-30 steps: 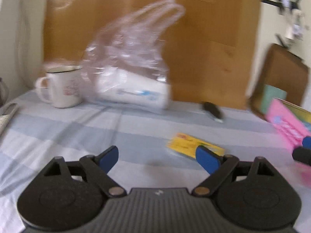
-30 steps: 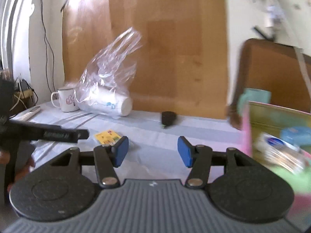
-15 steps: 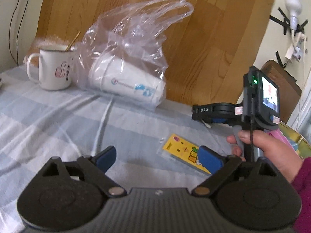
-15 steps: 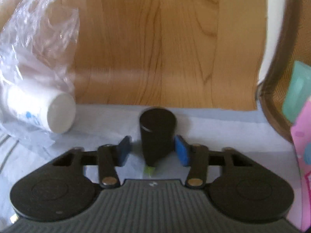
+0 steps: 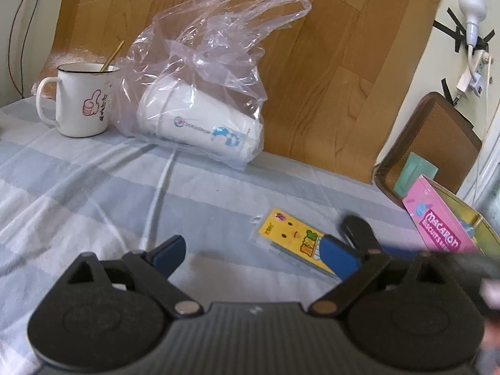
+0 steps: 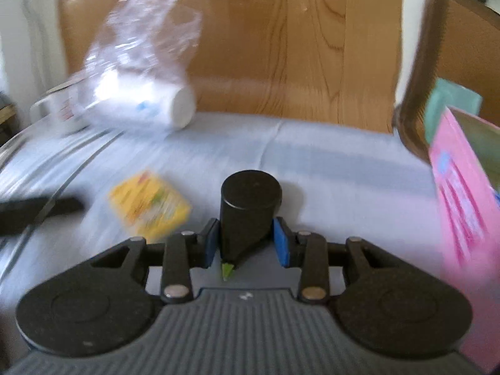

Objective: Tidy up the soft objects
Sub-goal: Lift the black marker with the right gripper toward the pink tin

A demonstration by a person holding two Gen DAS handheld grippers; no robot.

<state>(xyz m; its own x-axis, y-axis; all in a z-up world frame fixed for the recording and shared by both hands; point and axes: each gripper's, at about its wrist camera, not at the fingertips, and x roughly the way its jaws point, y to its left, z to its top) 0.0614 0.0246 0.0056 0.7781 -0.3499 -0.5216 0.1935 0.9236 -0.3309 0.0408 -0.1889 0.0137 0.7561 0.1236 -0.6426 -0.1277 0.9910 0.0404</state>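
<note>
My right gripper (image 6: 247,243) is shut on a black cylindrical marker (image 6: 248,206) with a green tip, held above the blue striped cloth (image 6: 328,162). The marker shows blurred in the left wrist view (image 5: 356,229). My left gripper (image 5: 253,254) is open and empty, low over the cloth (image 5: 93,187). A yellow cartoon packet (image 5: 292,240) lies just beyond its right finger (image 5: 339,257); it also shows in the right wrist view (image 6: 150,206). A clear plastic bag (image 5: 200,62) holding a white cup (image 5: 200,125) lies at the back.
A white enamel mug (image 5: 79,100) with a thumbs-up stands at the back left. A pink macaron tin (image 5: 443,234) and a brown case (image 5: 431,143) sit at the right. A wooden board (image 5: 328,62) leans behind the table.
My right gripper has closed on the black marker and lifted it back toward the yellow packet. The left gripper has stayed open and nearly still.
</note>
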